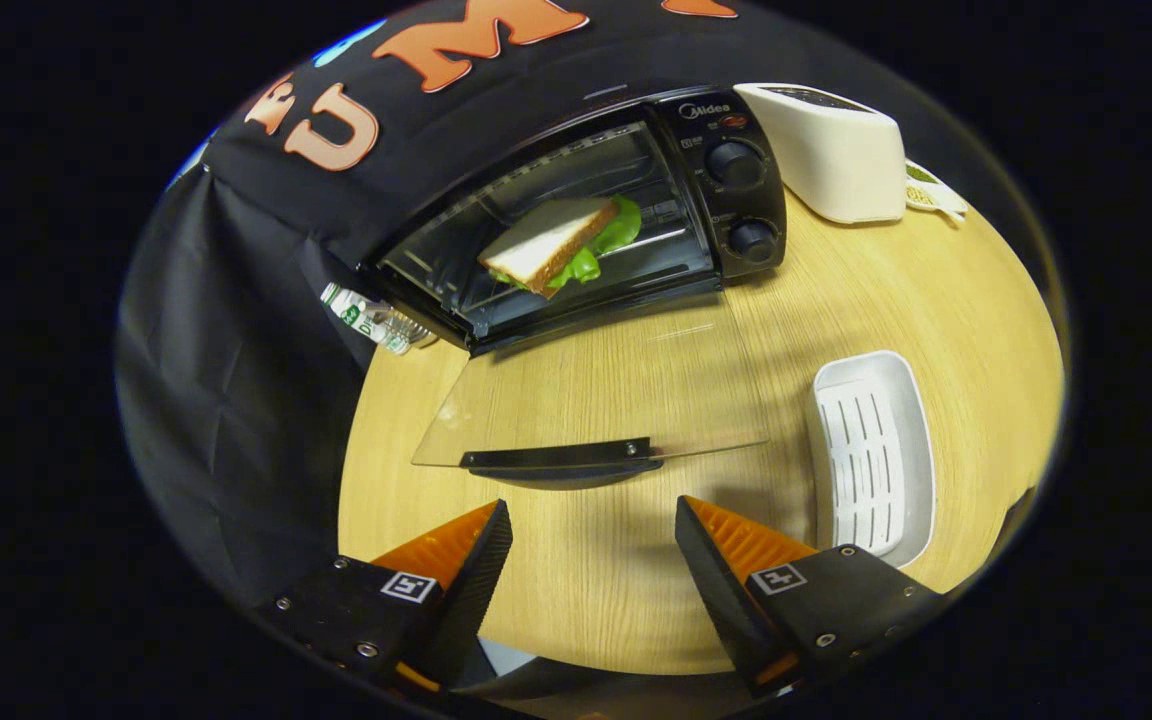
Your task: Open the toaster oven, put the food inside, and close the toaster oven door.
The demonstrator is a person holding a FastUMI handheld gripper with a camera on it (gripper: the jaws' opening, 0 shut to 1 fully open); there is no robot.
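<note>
round light-wood table (636, 590): the black toaster oven (576, 215) stands at its far side with the glass door (596, 385) folded flat. the white-bread sandwich with green lettuce (556, 245) already rests on the inner rack. the gripper (591, 560) hovers empty, fingers spread wide, just short of the door's black bar handle (556, 457). the door is rigid, hinged and probably slippery; lift it at the handle.

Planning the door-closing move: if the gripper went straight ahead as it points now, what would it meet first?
Probably the handle of the open glass door, just ahead of the open gripper; depth is uncertain.
</note>
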